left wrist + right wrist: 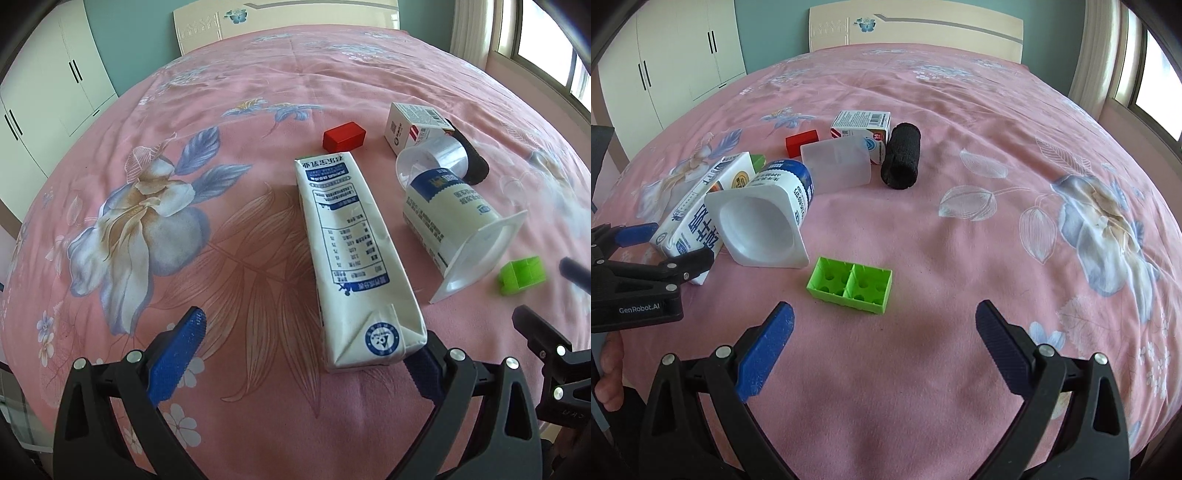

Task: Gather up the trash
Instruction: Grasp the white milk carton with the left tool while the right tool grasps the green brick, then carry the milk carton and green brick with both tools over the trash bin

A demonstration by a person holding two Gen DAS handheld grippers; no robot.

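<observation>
A white and blue milk carton (351, 254) lies flat on the pink bed. My left gripper (306, 354) is open, its near end between the jaws, touching the right finger. It also shows in the right wrist view (698, 214). A tipped white yogurt cup (454, 229) (768, 221) lies right of the carton. A clear plastic cup (836, 166), a small white box (862, 127), a black roll (901, 155) and a red block (343, 136) lie behind. My right gripper (884, 332) is open and empty just before a green block (851, 284).
The floral pink bedspread (997, 221) covers the whole bed. The headboard (916, 29) is at the far end, white wardrobes (676, 59) stand to the left, a window (1152, 92) to the right. The left gripper's body (635, 284) sits at the right view's left edge.
</observation>
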